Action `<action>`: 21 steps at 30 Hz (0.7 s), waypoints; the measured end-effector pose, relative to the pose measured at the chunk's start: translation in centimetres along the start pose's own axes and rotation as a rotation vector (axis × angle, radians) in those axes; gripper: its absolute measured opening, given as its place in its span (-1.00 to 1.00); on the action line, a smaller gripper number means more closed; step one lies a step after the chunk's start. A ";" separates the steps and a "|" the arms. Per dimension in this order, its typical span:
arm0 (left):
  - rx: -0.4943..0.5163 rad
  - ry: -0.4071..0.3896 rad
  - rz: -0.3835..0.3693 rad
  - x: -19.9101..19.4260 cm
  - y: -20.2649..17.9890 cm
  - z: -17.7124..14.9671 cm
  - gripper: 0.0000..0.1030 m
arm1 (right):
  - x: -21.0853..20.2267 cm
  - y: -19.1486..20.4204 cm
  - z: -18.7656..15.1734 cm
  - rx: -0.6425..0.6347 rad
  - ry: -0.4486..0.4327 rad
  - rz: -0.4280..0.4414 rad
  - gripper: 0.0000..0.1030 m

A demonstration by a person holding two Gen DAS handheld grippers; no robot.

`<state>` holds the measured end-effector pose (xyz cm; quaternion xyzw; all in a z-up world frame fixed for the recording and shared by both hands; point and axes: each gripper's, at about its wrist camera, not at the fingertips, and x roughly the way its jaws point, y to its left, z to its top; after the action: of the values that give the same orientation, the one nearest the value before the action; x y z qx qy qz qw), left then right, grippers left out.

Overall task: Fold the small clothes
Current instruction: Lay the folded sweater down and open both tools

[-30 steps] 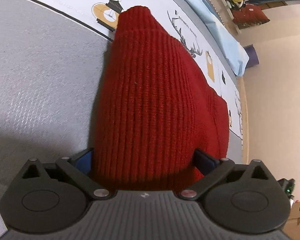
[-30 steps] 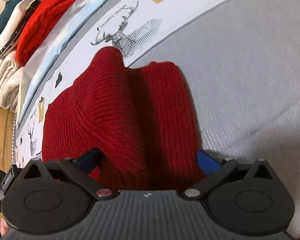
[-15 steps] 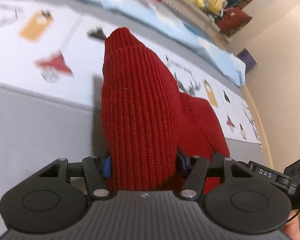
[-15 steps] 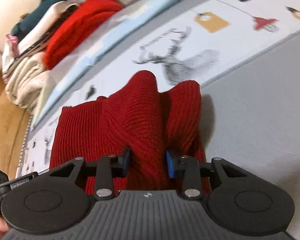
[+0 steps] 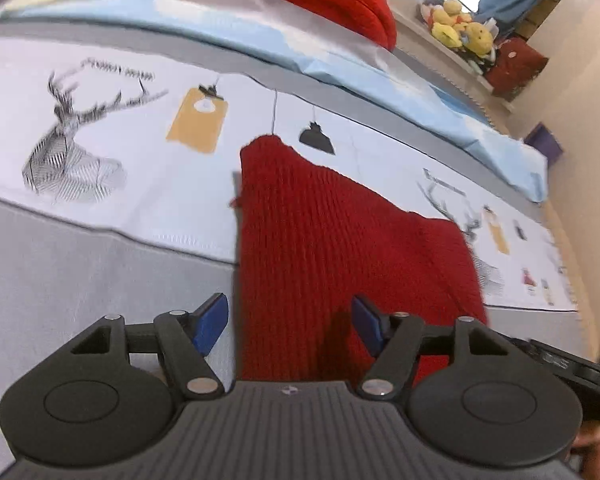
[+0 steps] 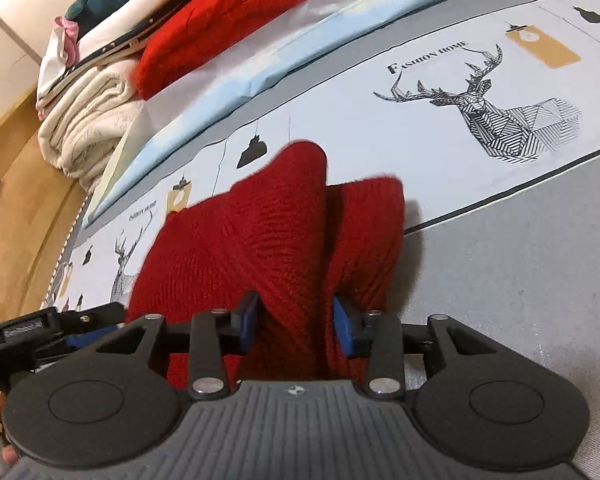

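Note:
A small dark red knitted garment [image 5: 324,248] lies on a bed cover with a grey band and a white band printed with deer. In the left wrist view my left gripper [image 5: 290,322] is open; the garment's near edge lies flat between its blue pads, which stand apart from the cloth. In the right wrist view my right gripper [image 6: 294,322] is shut on a raised ridge of the same red garment [image 6: 260,240], with the blue pads pressing the fold from both sides. The left gripper's body shows at the left edge of the right wrist view [image 6: 40,332].
A pile of folded clothes [image 6: 140,52], with a bright red knit on top, sits at the bed's far side on a light blue sheet [image 5: 340,64]. Stuffed toys [image 5: 456,28] stand on a shelf by the wall. Wooden floor [image 6: 16,200] lies left of the bed.
My left gripper has opened and let go of the red garment, which has dropped flat. My right gripper stays shut on its fold. Both views have tilted up towards the far side.

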<state>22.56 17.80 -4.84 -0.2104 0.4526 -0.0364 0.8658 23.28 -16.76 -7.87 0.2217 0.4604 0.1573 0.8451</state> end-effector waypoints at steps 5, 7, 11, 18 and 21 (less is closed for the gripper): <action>0.107 0.076 0.052 0.4 -0.1 -2.8 0.56 | -1.0 0.1 -0.1 0.006 -0.001 -0.028 -0.14; 0.106 0.053 0.059 -0.2 0.0 -3.2 0.56 | -1.8 0.8 -0.7 -0.059 0.000 -0.052 -0.03; 0.096 0.052 0.076 -1.5 0.3 -4.9 0.55 | -2.6 1.7 -2.2 -0.151 0.048 -0.100 0.44; 0.185 0.091 0.128 -1.7 -1.3 -8.9 0.34 | -2.4 1.5 -5.6 -0.139 0.177 -0.143 0.59; 0.235 0.078 0.170 -2.6 -2.6 -9.8 0.32 | -2.7 1.6 -6.5 -0.103 0.188 -0.176 0.68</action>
<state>13.50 12.84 -6.76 -0.0670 0.4947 -0.0237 0.8662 16.23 -15.20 -8.25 0.1208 0.5466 0.1260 0.8190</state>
